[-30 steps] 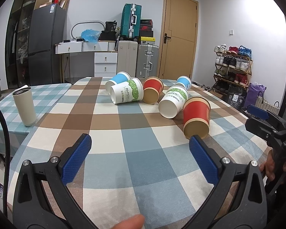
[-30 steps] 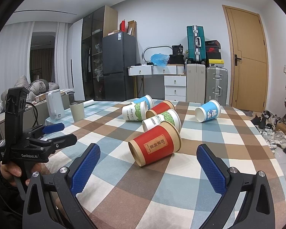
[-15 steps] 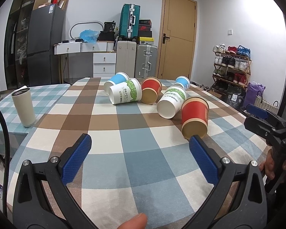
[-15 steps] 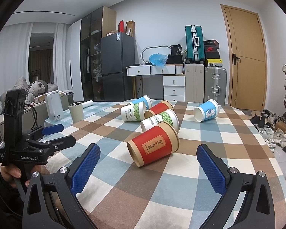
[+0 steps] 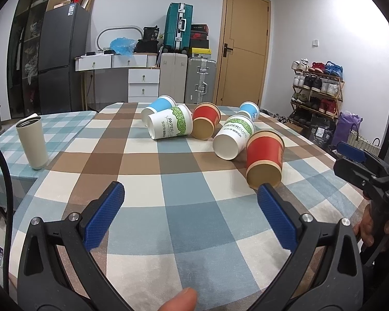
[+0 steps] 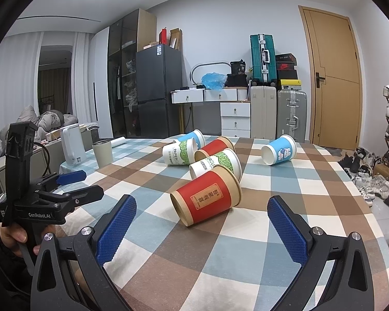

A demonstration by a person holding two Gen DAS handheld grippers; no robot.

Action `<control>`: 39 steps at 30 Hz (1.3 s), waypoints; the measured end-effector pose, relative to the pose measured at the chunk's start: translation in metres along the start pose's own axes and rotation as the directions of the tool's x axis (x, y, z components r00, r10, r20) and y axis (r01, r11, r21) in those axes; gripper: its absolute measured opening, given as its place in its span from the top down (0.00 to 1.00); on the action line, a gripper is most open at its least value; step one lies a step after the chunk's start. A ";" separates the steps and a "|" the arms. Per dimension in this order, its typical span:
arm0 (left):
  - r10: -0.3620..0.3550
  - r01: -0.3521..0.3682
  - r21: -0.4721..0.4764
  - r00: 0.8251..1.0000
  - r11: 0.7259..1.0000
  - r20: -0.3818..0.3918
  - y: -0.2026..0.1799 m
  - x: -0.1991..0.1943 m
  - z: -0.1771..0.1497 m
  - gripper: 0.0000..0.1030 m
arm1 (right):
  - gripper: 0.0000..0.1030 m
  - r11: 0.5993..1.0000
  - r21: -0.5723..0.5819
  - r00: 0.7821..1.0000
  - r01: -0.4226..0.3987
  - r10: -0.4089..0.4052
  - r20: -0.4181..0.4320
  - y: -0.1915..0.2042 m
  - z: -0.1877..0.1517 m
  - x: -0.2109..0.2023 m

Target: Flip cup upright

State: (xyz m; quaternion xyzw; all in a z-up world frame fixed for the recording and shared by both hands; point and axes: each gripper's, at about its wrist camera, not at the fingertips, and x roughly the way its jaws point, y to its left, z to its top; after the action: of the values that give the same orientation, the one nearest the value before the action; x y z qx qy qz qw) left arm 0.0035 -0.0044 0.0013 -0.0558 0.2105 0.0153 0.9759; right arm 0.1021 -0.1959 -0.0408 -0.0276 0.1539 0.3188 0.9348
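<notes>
Cups lay scattered on their sides across the bench (image 6: 311, 176), which was covered in a checked cloth of blue, brown and cream. Nearest was a red paper cup with kraft-brown bands (image 6: 206, 198), lying on its side with its brown base turned toward the right gripper (image 6: 201, 229); it sat ahead of that gripper's jaws, between their lines but beyond the blue pads, touching neither. Those jaws were spread wide and held nothing. Seen from the left wrist, the same red cup (image 5: 265, 156) lay off to the right, just past the tip of the right-hand blue pad of the left gripper (image 5: 190, 208), whose jaws were likewise spread and held nothing. Behind the red cup rested a white paper cup with green leaf print (image 6: 216, 164), touching it, then a second white-and-green cup (image 6: 180, 153), another red cup (image 6: 215, 147) and a blue cup (image 6: 194, 136) bunched together; a blue-and-white cup (image 6: 280, 153) lay apart to the right. A beige tumbler (image 5: 32, 142) stood upright on the neighbouring teal-checked table. Beyond stood a dark fridge (image 6: 158, 90), white drawers, suitcases, a wooden door (image 6: 332, 77) and a shoe rack (image 5: 316, 88).
</notes>
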 end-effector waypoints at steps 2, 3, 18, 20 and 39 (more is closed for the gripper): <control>0.000 0.000 0.001 1.000 1.000 0.001 0.000 0.000 0.000 0.01 | 0.00 1.000 0.003 1.000 0.003 -0.003 -0.002 -0.004 -0.001 0.000; -0.001 0.001 0.002 1.000 1.000 0.001 -0.001 0.000 0.000 0.01 | 0.00 1.000 0.005 1.000 0.004 -0.003 -0.002 -0.005 -0.001 0.000; -0.007 0.007 0.027 1.000 1.000 0.015 -0.011 0.000 0.002 0.01 | 0.00 0.999 0.022 0.999 0.026 -0.026 -0.023 -0.014 0.002 0.000; -0.011 0.011 0.042 1.000 0.999 0.007 -0.016 0.001 0.005 0.01 | 0.00 0.999 0.024 0.999 0.029 -0.029 -0.031 -0.015 0.004 0.001; -0.070 0.078 0.079 0.992 0.994 -0.106 -0.055 0.042 0.030 0.01 | 0.00 0.997 0.060 0.995 0.056 -0.050 -0.092 -0.036 0.008 0.007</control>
State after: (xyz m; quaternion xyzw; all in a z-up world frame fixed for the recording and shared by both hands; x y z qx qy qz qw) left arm 0.0567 -0.0551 0.0168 -0.0238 0.2587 -0.0326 0.9651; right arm 0.1307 -0.2192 -0.0370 -0.0168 0.2051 0.2874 0.9355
